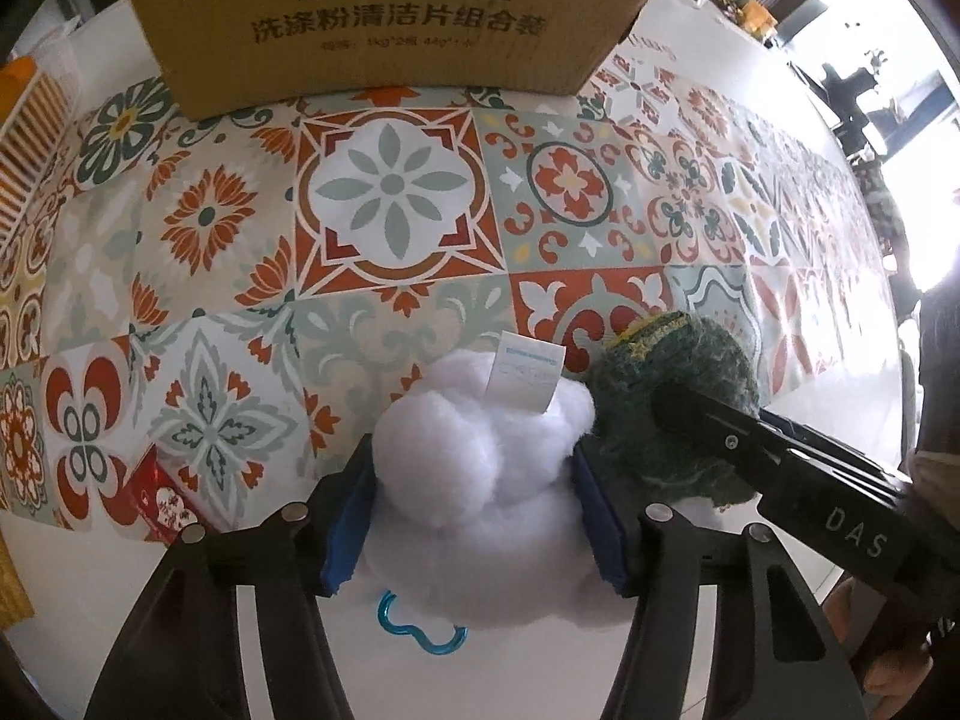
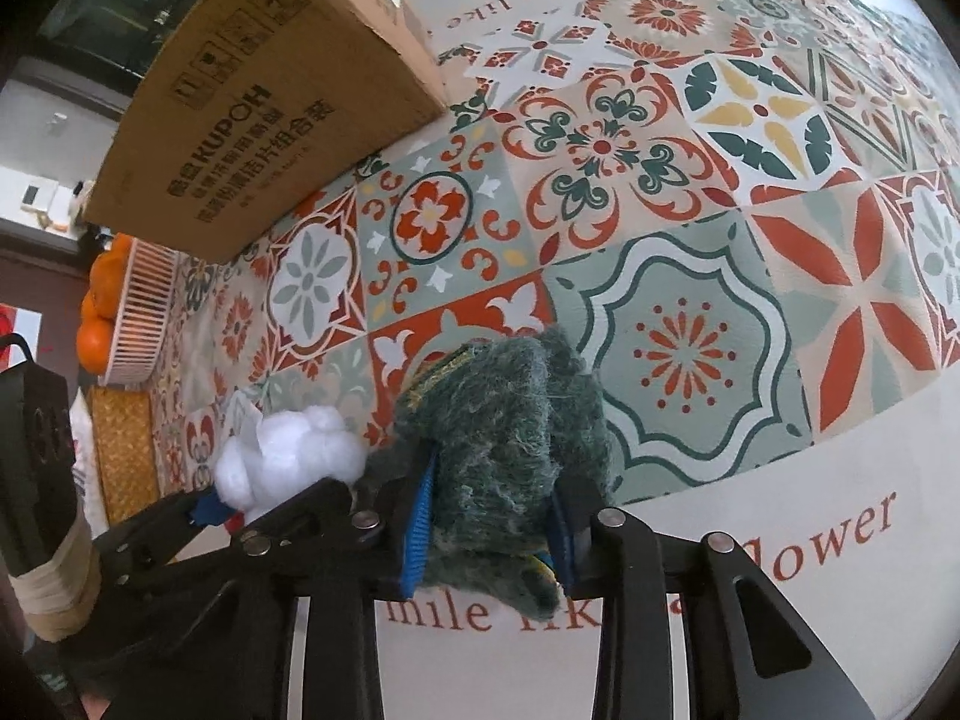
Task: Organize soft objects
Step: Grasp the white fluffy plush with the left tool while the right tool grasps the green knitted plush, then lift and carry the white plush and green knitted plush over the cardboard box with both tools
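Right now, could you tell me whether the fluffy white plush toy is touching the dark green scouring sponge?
Touching: the left wrist view shows the white plush toy pressed against the green sponge, no gap.

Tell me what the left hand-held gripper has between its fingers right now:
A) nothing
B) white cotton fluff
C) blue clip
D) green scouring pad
B: in the left wrist view the left hand-held gripper is shut on the white fluff, while the right hand-held gripper holds the green pad beside it.
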Demonstrator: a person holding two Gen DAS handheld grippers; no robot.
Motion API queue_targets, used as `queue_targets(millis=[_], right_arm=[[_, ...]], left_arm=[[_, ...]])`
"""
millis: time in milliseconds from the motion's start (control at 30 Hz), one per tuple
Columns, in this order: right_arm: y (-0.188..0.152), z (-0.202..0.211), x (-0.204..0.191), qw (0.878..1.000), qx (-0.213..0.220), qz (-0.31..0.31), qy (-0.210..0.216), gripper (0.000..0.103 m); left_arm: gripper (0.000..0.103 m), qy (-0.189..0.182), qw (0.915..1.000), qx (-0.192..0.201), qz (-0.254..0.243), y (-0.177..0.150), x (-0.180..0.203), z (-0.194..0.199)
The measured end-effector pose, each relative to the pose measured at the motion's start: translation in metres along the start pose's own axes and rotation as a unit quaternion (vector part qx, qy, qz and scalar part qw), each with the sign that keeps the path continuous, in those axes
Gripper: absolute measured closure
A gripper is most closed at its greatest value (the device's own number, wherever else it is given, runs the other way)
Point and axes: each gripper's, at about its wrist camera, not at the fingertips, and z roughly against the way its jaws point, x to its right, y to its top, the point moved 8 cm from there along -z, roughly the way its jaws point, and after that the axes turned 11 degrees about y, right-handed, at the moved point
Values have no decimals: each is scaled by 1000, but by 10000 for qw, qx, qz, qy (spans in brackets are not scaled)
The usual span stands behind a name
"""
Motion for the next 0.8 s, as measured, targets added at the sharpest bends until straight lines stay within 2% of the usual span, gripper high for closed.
queue_targets(millis=[133, 333, 800], right_arm=[[-3, 6, -9, 9999, 61, 121, 27, 71], [-2, 18, -19, 9994, 191, 273, -6, 71], [5, 50, -65, 9922, 674, 1034, -151, 71]], left_arm=[[43, -16, 9998, 144, 107, -7, -3, 14], [43, 270, 9978, 590, 148, -8, -13, 43], [43, 595, 9887, 1302, 445, 9, -42, 90]])
